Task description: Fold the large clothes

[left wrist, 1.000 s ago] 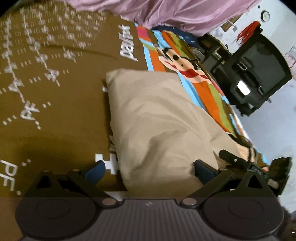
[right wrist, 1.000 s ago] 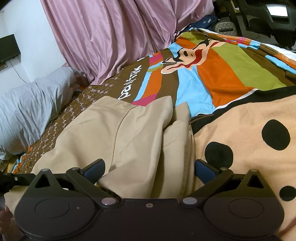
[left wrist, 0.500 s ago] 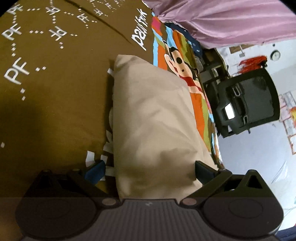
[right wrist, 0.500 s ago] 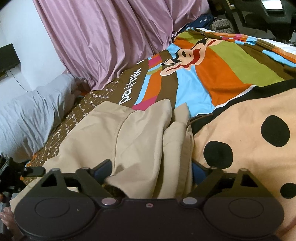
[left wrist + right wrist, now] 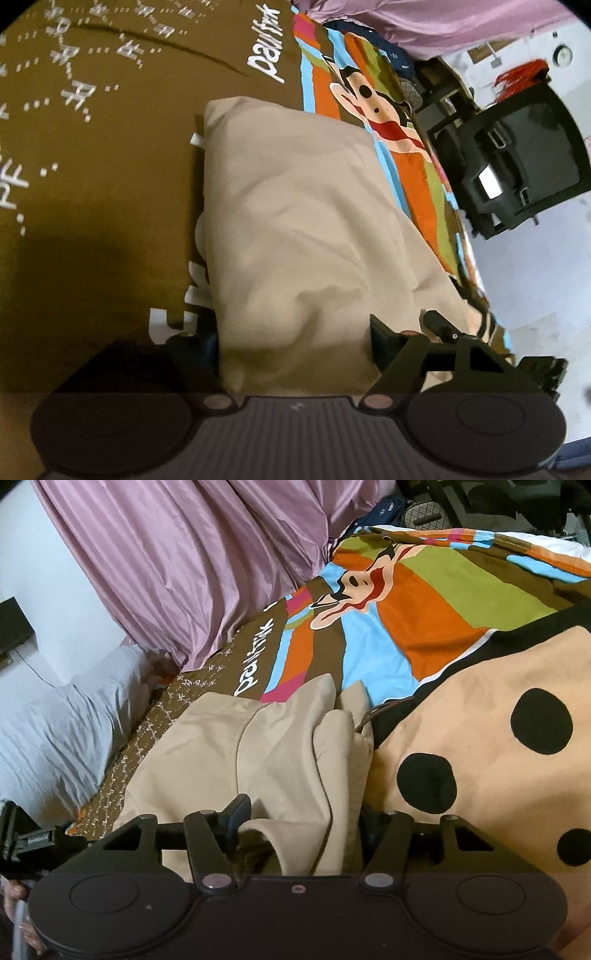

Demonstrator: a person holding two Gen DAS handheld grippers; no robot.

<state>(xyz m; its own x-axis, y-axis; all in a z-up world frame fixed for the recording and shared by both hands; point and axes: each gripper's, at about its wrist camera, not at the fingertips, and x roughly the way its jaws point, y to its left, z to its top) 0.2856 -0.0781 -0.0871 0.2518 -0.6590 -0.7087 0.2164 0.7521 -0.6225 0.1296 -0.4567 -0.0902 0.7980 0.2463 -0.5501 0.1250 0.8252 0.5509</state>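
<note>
In the left wrist view, the brown bedspread (image 5: 92, 192) with white lettering fills the 9 o'clock side. A beige garment (image 5: 295, 229), folded into a thick pad, lies on the bed and runs from 12 o'clock down to 6 o'clock, where its near end sits between the fingers of the left claw (image 5: 295, 343). That claw's jaws are closing with the cloth between them; the 3 o'clock finger (image 5: 384, 343) stands at the cloth's edge, the other is in shadow, and a firm pinch cannot be told. At 1 o'clock the bedspread turns to bright stripes with a cartoon face (image 5: 373, 99). A black chair (image 5: 517, 166) stands on the floor at 3 o'clock, beyond the bed.

In the right wrist view, a grey pillow (image 5: 59, 738) lies at 9 o'clock under a mauve curtain (image 5: 192, 561) at 11 o'clock. The beige garment (image 5: 240, 746) sits at the centre, its layered edges bunched toward 6 o'clock. The right claw (image 5: 303, 823) is closing around those folds, which fill the gap between its fingers (image 5: 236, 812); whether the pads press yet cannot be told. At 8 o'clock a hand (image 5: 18, 915) holds the other tool. A peach cloth with black dots (image 5: 498, 768) lies at 3 o'clock, just beside the garment.
</note>
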